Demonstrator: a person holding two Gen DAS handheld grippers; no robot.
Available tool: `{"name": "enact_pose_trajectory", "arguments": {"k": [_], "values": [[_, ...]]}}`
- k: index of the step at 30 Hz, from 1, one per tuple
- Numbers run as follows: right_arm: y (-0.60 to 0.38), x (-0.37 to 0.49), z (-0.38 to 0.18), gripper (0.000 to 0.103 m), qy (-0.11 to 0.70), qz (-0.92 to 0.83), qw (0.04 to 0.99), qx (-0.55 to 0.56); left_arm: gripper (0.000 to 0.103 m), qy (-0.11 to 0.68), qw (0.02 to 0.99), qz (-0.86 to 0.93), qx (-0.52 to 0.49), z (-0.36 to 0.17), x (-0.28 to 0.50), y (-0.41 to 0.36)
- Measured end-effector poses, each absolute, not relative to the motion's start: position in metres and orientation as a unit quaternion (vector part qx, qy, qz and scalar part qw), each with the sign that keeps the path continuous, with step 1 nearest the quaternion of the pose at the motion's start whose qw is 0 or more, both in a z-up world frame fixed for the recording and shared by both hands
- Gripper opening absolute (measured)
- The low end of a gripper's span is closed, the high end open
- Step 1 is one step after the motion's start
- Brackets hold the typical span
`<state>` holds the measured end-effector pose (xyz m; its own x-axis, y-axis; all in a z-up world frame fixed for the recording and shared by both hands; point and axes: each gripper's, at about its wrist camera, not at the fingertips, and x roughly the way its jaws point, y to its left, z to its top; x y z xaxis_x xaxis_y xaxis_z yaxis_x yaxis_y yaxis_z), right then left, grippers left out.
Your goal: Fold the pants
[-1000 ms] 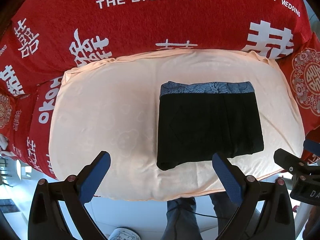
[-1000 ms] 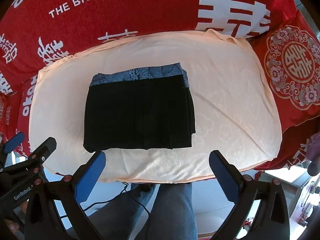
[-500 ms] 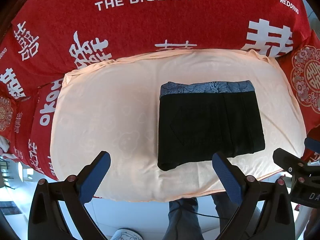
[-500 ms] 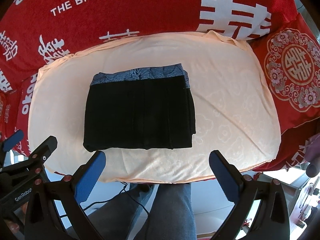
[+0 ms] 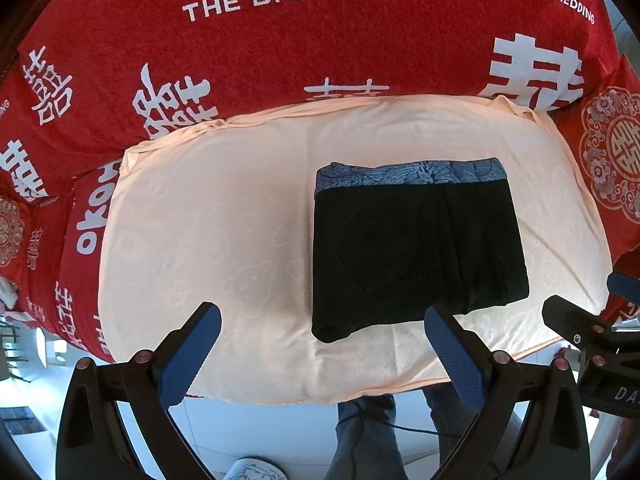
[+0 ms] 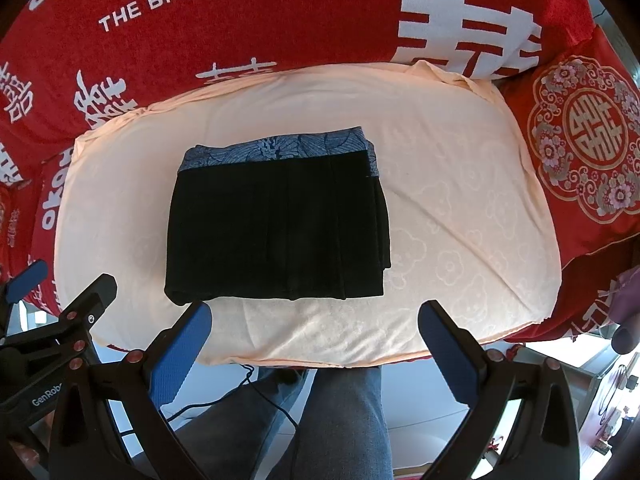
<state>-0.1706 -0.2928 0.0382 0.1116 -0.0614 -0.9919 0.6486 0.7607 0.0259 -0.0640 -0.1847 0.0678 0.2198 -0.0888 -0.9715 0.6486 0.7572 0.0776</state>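
Covering most of both views, a red sofa (image 5: 280,48) printed with white lettering carries a peach cushion (image 5: 224,216), and the black pants (image 6: 276,228) lie on it, already folded into a flat rectangle with the blue patterned waistband (image 6: 276,148) at the far edge. They look soft, light and limp, likely to sag or unfold if lifted by one layer; pinching the thick near fold at both corners seems safest. The left gripper (image 5: 320,350) and right gripper (image 6: 316,344) hover near the cushion's front edge, fingers spread wide, holding nothing.
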Motion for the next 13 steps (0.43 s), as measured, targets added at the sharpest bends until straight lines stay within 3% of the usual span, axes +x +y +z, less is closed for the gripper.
{"name": "enact_pose_trajectory", "arguments": {"k": [13], "values": [[-0.2935, -0.1706, 0.0347, 0.103, 0.622, -0.251, 0.703, 0.237, 0.102, 0.57, 0.741, -0.264, 0.239, 0.0692, -0.0672, -0.1878]]}}
